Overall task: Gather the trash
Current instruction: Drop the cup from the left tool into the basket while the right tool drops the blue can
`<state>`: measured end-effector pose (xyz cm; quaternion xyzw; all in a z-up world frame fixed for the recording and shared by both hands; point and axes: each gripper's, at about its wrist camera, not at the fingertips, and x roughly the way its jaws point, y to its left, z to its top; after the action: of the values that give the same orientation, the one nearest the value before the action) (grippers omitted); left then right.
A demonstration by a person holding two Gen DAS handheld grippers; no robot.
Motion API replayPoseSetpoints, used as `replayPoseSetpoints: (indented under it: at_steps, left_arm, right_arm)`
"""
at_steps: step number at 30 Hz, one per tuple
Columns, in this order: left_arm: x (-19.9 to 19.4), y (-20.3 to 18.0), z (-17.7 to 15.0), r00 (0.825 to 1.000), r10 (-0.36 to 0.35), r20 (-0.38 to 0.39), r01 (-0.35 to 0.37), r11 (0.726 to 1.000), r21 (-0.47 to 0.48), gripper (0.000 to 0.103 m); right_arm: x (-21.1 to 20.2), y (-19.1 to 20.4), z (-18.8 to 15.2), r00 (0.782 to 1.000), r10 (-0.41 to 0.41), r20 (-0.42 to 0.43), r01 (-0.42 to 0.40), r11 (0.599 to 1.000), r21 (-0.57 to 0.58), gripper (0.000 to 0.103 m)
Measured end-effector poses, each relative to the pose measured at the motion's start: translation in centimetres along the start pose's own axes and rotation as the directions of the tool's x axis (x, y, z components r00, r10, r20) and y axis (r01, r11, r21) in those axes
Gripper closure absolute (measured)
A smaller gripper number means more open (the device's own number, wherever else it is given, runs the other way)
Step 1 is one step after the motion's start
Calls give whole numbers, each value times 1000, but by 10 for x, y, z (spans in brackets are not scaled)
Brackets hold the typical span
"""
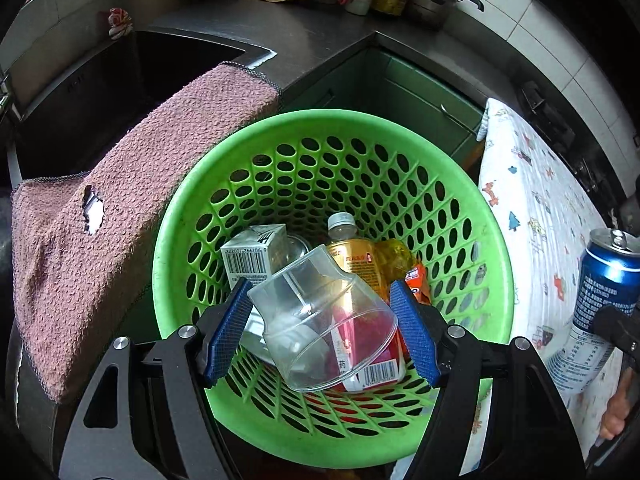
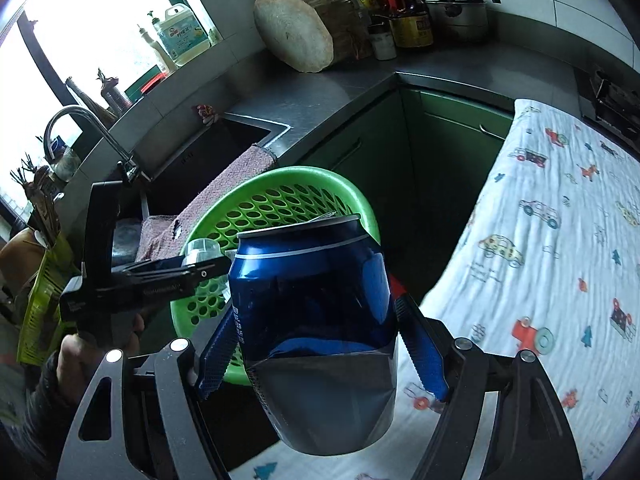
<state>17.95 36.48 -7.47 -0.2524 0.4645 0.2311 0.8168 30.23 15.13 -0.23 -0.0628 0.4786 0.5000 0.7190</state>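
My left gripper (image 1: 320,320) is over the green perforated basket (image 1: 472,184) with a clear plastic cup (image 1: 320,316) between its blue pads, tilted. The left pad touches the cup; a gap shows at the right pad, so I cannot tell whether it grips. In the basket lie a white carton (image 1: 252,252), a yellow bottle (image 1: 352,256) and a red box (image 1: 376,368). My right gripper (image 2: 316,336) is shut on a blue drink can (image 2: 312,304), held upright to the right of the basket (image 2: 304,184). The can also shows in the left wrist view (image 1: 600,300).
A pink towel (image 1: 120,208) hangs over the sink edge left of the basket. A sink (image 2: 208,152) with a tap (image 2: 88,128) is behind. A white patterned cloth (image 2: 552,248) covers the surface at the right. A wooden block (image 2: 296,28), bottles and a pot stand on the back counter.
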Motion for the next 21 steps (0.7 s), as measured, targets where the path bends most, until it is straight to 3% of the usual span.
replayPoseSetpoints:
  at_steps: [11, 21]
  left_arm:
    - [8, 23, 7, 1000, 4, 4, -4, 1000, -19, 33]
    - [9, 26, 9, 1000, 15, 8, -15, 1000, -14, 32]
  right_arm:
    - [61, 31, 19, 999, 27, -26, -27, 999, 29, 30]
    - [66, 34, 14, 999, 20, -31, -19, 1000, 7, 24]
